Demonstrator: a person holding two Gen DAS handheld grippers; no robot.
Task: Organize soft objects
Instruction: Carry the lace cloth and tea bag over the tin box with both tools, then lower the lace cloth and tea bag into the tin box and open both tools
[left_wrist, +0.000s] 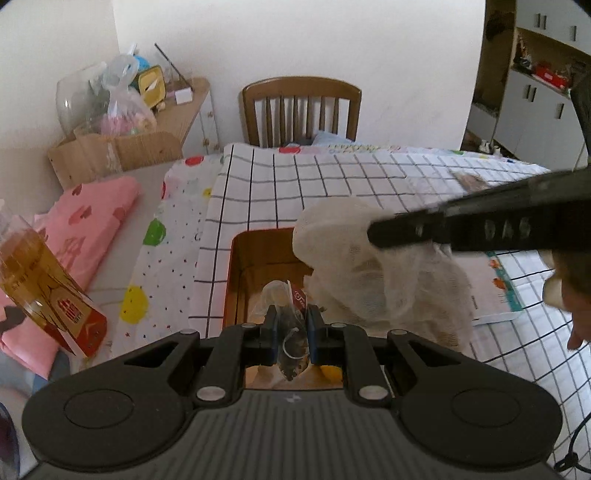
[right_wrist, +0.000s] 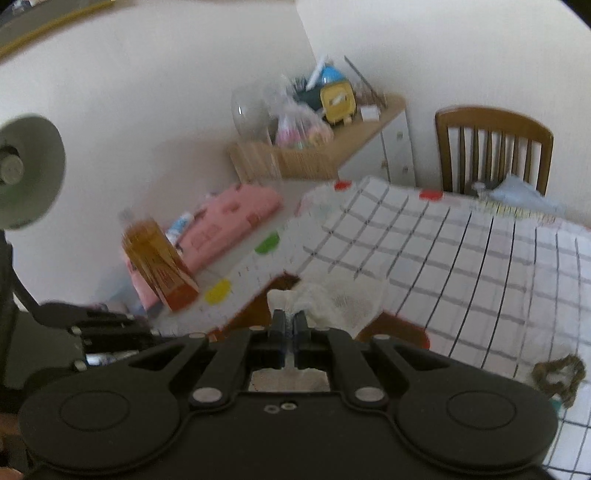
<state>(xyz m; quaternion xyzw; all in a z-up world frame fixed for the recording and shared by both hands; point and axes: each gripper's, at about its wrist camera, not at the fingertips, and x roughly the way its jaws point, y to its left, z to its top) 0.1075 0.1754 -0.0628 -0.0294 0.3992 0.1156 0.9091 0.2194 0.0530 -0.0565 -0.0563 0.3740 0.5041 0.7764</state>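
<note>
White walls and a table under a grid-checked cloth (left_wrist: 332, 177) fill both views; your right wrist view is motion-blurred. Left wrist view, at the far left edge: an amber bottle (left_wrist: 33, 273) leans in front of a folded pink cloth (left_wrist: 92, 221), with a cardboard box (left_wrist: 110, 155) of bags and a glass bowl behind them at upper left. Moving right, a white cloth with coloured dots (left_wrist: 166, 258) hangs beside the checked one. At lower centre your left gripper (left_wrist: 290, 325) has its jaws pinched on a small clear packet (left_wrist: 291, 332) with dark contents and a red label, held over the open wooden box (left_wrist: 243, 266) sunk into the cloth. A wooden chair (left_wrist: 301, 107) stands at upper centre behind the table. Right of the box, a bunched white gauze cloth (left_wrist: 369, 266) hangs over the box's right edge, gripped from the right by the dark fingers of your right gripper (left_wrist: 373, 234). A picture card lies on the cloth below it, and shelving shows at upper right. Right wrist view: a lamp shade (right_wrist: 26, 170) at far left, then the bottle, then the jaws pressed tight on a tuft of the gauze at lower centre, above the box. A dark scrunchie (right_wrist: 559, 374) lies on the cloth at lower right.
</note>
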